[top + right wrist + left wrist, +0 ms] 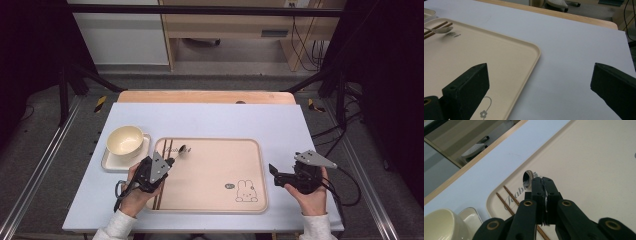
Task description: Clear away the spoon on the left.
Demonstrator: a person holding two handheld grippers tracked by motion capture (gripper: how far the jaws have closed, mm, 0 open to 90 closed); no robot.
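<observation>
Altogether one spoon (182, 149), two chopsticks (161, 172).

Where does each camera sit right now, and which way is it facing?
High view: above the person's side, facing forward and down on the table; both forearms, left hand-held gripper and right hand-held gripper show.
Left gripper view: rides the left hand-held gripper, looking along its shut jaws, which hold a spoon over the tray.
Right gripper view: rides the right hand-held gripper, looking between its open jaws across the table.
Shared: tray, spoon and chopsticks appear in both gripper views.
</observation>
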